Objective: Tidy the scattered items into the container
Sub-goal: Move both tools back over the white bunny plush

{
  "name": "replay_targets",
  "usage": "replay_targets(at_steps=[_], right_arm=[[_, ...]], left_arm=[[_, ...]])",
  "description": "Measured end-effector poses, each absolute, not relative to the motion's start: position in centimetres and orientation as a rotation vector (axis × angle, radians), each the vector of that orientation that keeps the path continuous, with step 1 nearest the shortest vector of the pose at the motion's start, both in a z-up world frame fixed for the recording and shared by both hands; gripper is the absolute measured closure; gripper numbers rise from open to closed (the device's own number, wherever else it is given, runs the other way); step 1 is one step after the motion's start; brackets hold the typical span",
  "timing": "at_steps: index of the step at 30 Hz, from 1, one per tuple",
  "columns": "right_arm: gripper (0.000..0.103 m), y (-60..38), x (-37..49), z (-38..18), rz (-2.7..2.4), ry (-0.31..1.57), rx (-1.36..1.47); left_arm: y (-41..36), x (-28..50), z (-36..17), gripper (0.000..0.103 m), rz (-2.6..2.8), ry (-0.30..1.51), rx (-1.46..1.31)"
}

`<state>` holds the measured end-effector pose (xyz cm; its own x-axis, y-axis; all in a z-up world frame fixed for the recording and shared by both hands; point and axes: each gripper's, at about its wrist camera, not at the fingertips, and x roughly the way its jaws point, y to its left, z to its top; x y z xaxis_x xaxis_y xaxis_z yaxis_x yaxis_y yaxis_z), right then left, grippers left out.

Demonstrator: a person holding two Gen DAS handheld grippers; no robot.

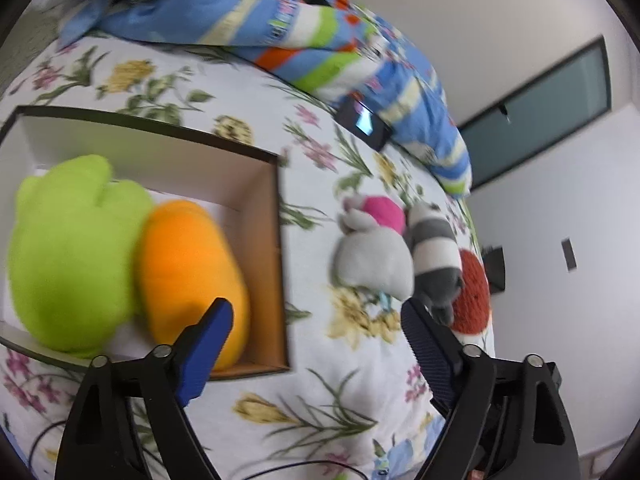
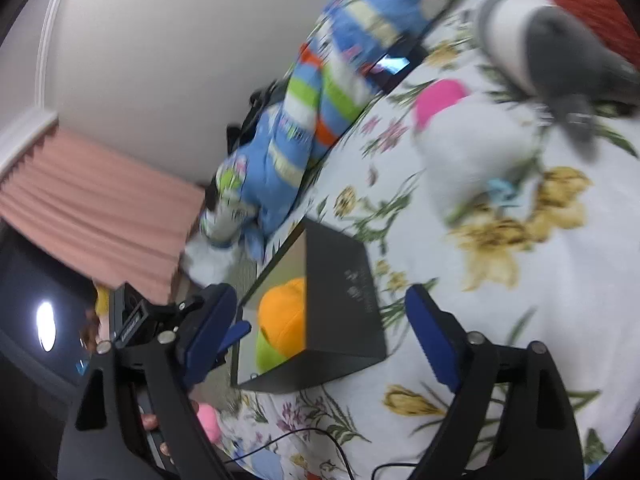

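Observation:
A black box (image 1: 276, 216) with a pale inside lies on the flowered bed sheet and holds an orange plush (image 1: 188, 276) and a green plush (image 1: 72, 252). Right of it on the sheet lie a grey-white plush with a pink part (image 1: 372, 256), a grey-and-white striped plush (image 1: 434, 252) and a red knitted piece (image 1: 476, 296). My left gripper (image 1: 316, 316) is open and empty, over the box's right wall. My right gripper (image 2: 316, 312) is open and empty above the box (image 2: 344, 312); the orange plush (image 2: 286, 316), the white plush (image 2: 472, 148) and the striped plush (image 2: 548, 56) show there.
A rumpled blue striped quilt (image 1: 280, 28) lies along the bed's far side, with a dark phone (image 1: 362, 122) at its edge. A black cable (image 2: 312, 436) runs over the sheet near me. Pink curtains (image 2: 92, 216) hang beyond the bed's edge.

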<state>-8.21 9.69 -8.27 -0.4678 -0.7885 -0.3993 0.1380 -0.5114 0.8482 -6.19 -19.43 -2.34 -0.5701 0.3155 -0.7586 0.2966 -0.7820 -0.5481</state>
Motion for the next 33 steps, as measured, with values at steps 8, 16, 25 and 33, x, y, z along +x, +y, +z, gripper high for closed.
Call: replay_targets(at_steps=[8, 16, 25, 33], right_arm=[[0.0, 17.3, -6.6, -10.7, -2.089, -1.226, 1.093], [0.0, 21.6, -6.4, -13.5, -2.078, -1.356, 1.094], [0.0, 22.3, -8.0, -16.2, -2.065, -1.368, 1.159], [0.0, 22.0, -10.5, -15.5, -2.071, -1.306, 1.144]], left_arm=[[-11.6, -9.0, -3.8, 0.008, 2.501, -0.881, -1.542], [-7.1, -11.5, -7.9, 0.008, 2.351, -0.917, -1.641], [-5.2, -15.3, -10.7, 0.008, 2.348, -0.855, -1.706], [-5.3, -18.3, -12.7, 0.008, 2.371, -0.753, -1.711]])
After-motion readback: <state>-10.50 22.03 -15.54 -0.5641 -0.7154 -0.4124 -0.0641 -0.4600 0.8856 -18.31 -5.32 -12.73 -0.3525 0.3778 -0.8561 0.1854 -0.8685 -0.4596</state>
